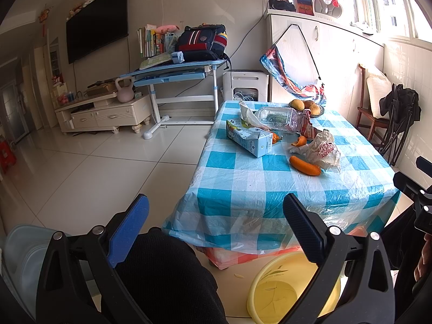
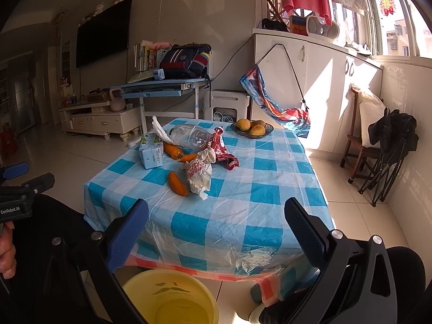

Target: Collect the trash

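Trash lies on a table under a blue checked cloth (image 1: 256,189) (image 2: 243,189): a milk carton (image 1: 249,139) (image 2: 150,151), a clear plastic bottle on its side (image 1: 278,118) (image 2: 191,135), a crumpled white plastic bag (image 1: 324,149) (image 2: 199,174), a red wrapper (image 2: 224,152), and orange peels (image 1: 305,165) (image 2: 178,183). A yellow bucket (image 1: 291,289) (image 2: 172,297) stands on the floor below the table's near edge. My left gripper (image 1: 216,224) and right gripper (image 2: 216,226) are both open and hold nothing, short of the table.
A dish of fruit (image 2: 252,129) sits at the table's far side. A dark chair with a cushion (image 2: 372,135) and a folded black chair (image 2: 388,162) stand at the right wall. A blue desk (image 1: 172,73) and TV cabinet (image 1: 105,113) are beyond the tiled floor.
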